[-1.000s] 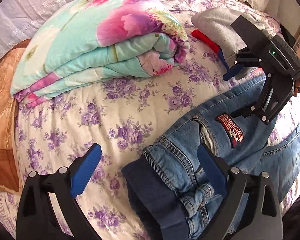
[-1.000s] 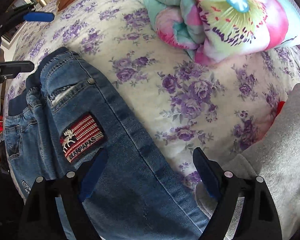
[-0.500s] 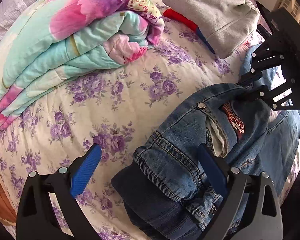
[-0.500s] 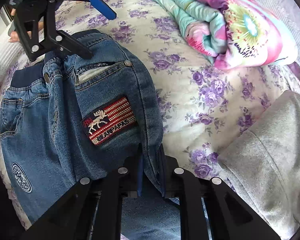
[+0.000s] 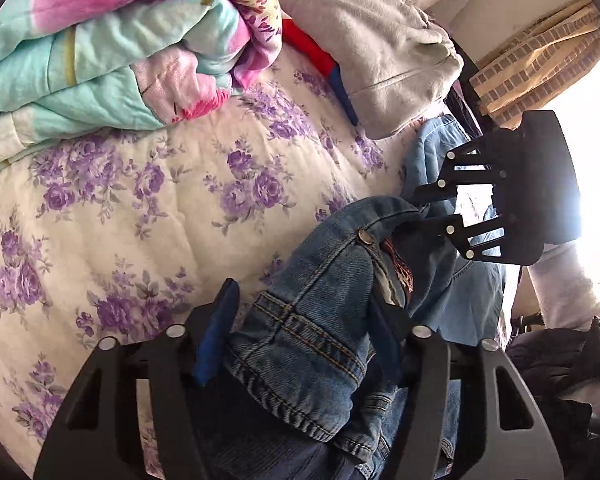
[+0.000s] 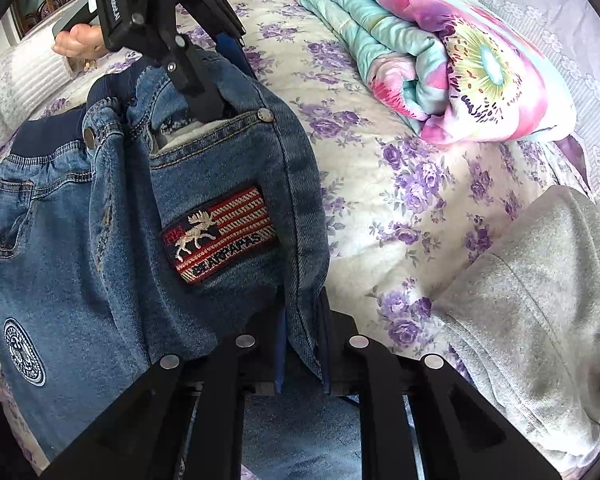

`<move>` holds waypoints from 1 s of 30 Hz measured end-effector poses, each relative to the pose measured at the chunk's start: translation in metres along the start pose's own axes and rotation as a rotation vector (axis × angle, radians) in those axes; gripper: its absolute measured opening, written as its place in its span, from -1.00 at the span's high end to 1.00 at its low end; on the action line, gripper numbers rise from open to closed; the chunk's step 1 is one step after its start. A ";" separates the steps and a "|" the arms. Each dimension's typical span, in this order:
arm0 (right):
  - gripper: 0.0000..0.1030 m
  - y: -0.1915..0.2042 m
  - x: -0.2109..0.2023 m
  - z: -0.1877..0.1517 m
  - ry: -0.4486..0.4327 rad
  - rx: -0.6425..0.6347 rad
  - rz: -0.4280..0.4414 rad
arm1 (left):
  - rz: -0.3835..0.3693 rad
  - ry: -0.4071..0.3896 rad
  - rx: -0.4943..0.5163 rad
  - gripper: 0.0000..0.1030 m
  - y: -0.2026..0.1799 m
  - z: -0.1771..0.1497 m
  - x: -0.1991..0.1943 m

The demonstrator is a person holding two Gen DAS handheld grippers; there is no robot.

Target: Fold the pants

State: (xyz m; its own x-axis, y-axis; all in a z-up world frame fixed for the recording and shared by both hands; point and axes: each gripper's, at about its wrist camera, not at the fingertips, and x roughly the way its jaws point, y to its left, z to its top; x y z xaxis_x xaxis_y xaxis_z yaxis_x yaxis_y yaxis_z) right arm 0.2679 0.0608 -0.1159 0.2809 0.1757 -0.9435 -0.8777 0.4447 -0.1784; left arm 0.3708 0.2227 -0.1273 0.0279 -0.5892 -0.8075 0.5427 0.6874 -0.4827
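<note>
Blue denim pants with a navy waistband and a red striped moose patch lie on a floral bedspread. My left gripper is shut on the pants' waist corner near the pocket rivet; it also shows in the right wrist view at the top. My right gripper is shut on the side seam edge of the pants below the patch, lifting it; it shows in the left wrist view at the right.
A folded floral quilt lies at the back of the bed. A grey sweatshirt over red and blue cloth lies to the right. Dark clothes are piled off the bed edge.
My left gripper closed on the pants' waist corner. My right gripper, shut on the seam half a second ago, has lifted the side of the pants higher.
</note>
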 end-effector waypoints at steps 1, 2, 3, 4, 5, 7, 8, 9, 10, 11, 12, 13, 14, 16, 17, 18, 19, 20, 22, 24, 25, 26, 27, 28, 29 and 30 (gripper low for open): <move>0.72 0.000 0.001 0.001 -0.001 0.001 0.003 | -0.005 -0.001 -0.001 0.17 -0.002 -0.003 0.000; 0.72 -0.003 0.004 0.001 -0.004 0.005 0.006 | -0.009 -0.010 0.002 0.26 -0.005 -0.004 -0.003; 0.72 -0.008 0.005 0.002 -0.004 0.013 0.012 | -0.005 -0.030 0.005 0.29 -0.009 -0.007 -0.006; 0.72 -0.010 0.003 0.001 -0.005 0.020 0.015 | -0.001 -0.045 0.010 0.34 -0.013 -0.009 -0.008; 0.72 -0.011 0.002 0.002 -0.009 0.022 0.013 | 0.010 -0.059 0.019 0.36 -0.018 -0.013 -0.011; 0.72 -0.014 -0.001 0.003 -0.017 0.027 0.013 | 0.036 -0.079 0.036 0.39 -0.025 -0.018 -0.016; 0.72 -0.016 -0.004 0.003 -0.024 0.032 0.010 | 0.046 -0.086 0.037 0.40 -0.028 -0.022 -0.018; 0.73 -0.017 -0.008 0.003 -0.033 0.040 0.007 | 0.055 -0.090 0.039 0.40 -0.031 -0.022 -0.021; 0.73 -0.020 -0.014 0.002 -0.042 0.054 0.010 | 0.064 -0.092 0.041 0.40 -0.032 -0.020 -0.024; 0.73 -0.020 -0.020 0.002 -0.048 0.069 0.013 | 0.069 -0.094 0.043 0.40 -0.036 -0.021 -0.027; 0.73 -0.020 -0.026 0.001 -0.055 0.078 0.012 | 0.072 -0.098 0.050 0.40 -0.038 -0.022 -0.032; 0.73 -0.017 -0.033 0.000 -0.062 0.084 0.008 | 0.078 -0.103 0.054 0.40 -0.041 -0.023 -0.037; 0.73 -0.014 -0.041 -0.002 -0.069 0.088 0.006 | 0.085 -0.108 0.063 0.40 -0.048 -0.025 -0.041; 0.73 -0.005 -0.060 -0.007 -0.092 0.099 -0.001 | 0.104 -0.118 0.085 0.40 -0.062 -0.033 -0.049; 0.73 0.001 -0.070 -0.012 -0.109 0.107 0.001 | 0.114 -0.122 0.099 0.40 -0.070 -0.039 -0.053; 0.73 0.008 -0.081 -0.017 -0.129 0.120 0.003 | 0.123 -0.127 0.114 0.40 -0.079 -0.046 -0.057; 0.73 0.015 -0.089 -0.023 -0.146 0.133 0.008 | 0.128 -0.133 0.126 0.40 -0.089 -0.053 -0.061; 0.73 0.025 -0.099 -0.029 -0.166 0.144 0.011 | 0.137 -0.137 0.141 0.40 -0.099 -0.063 -0.064; 0.73 0.044 -0.110 -0.042 -0.197 0.162 0.013 | 0.169 -0.138 0.195 0.40 -0.122 -0.087 -0.069; 0.73 0.071 -0.117 -0.057 -0.218 0.166 0.016 | 0.197 -0.128 0.245 0.40 -0.142 -0.116 -0.068; 0.73 0.087 -0.120 -0.064 -0.223 0.165 0.029 | 0.204 -0.121 0.252 0.40 -0.147 -0.128 -0.067; 0.73 0.103 -0.119 -0.071 -0.227 0.168 0.041 | 0.211 -0.109 0.256 0.40 -0.151 -0.142 -0.063; 0.73 0.120 -0.120 -0.078 -0.225 0.169 0.053 | 0.222 -0.098 0.262 0.40 -0.154 -0.155 -0.058; 0.73 0.137 -0.116 -0.082 -0.217 0.165 0.055 | 0.234 -0.089 0.268 0.39 -0.157 -0.166 -0.051; 0.73 0.153 -0.110 -0.086 -0.205 0.160 0.048 | 0.239 -0.081 0.274 0.39 -0.158 -0.178 -0.046; 0.72 0.166 -0.103 -0.089 -0.195 0.160 0.037 | 0.240 -0.080 0.273 0.39 -0.157 -0.187 -0.042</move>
State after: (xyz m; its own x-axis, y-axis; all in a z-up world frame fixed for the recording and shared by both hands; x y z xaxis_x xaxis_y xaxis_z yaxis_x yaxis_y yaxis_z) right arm 0.0585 0.0384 -0.0736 0.3331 0.3538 -0.8740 -0.8203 0.5657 -0.0837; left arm 0.1272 0.2189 -0.0812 0.2410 -0.4635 -0.8527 0.7163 0.6778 -0.1659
